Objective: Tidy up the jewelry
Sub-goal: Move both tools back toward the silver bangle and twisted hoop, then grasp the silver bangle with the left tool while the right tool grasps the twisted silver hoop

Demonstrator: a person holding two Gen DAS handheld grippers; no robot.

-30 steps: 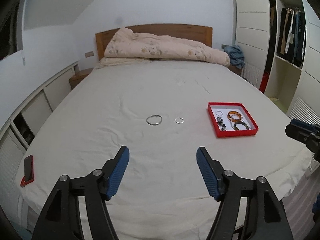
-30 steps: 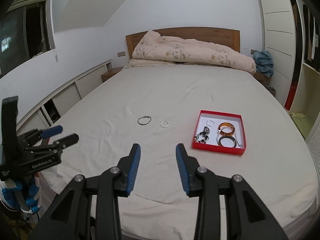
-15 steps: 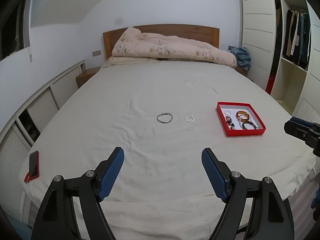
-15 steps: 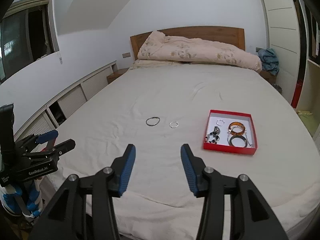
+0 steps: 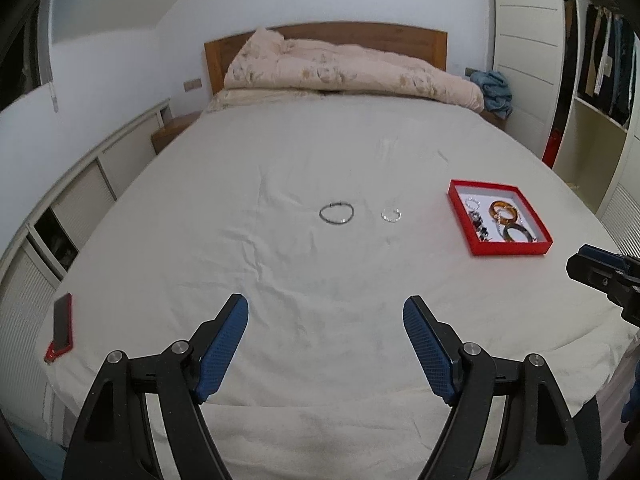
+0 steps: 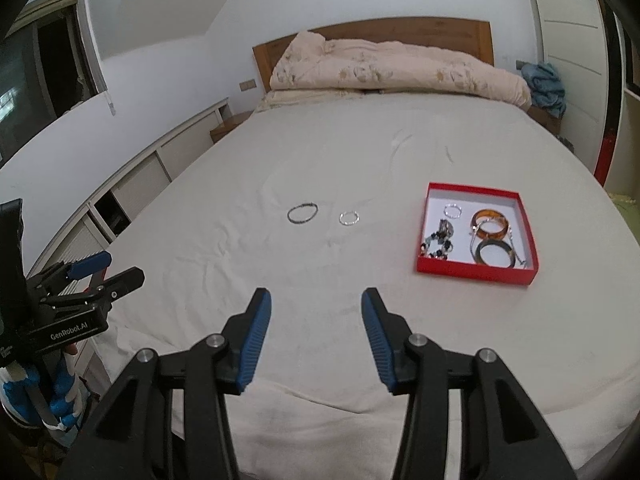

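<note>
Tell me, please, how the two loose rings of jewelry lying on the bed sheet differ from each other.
The dark bracelet is wider and darker than the small silver ring. The dark bracelet lies farther from the red box, the small silver ring nearer to it. Both lie flat on the sheet, apart, outside the box.

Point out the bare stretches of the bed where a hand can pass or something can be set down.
Bare sheet runs from the large bangle toward the bed's near edge. More lies between the small ring and the red tray, and beyond both up to the folded quilt. The tray itself is crowded with bracelets. A phone sits at the bed's left edge.
</note>
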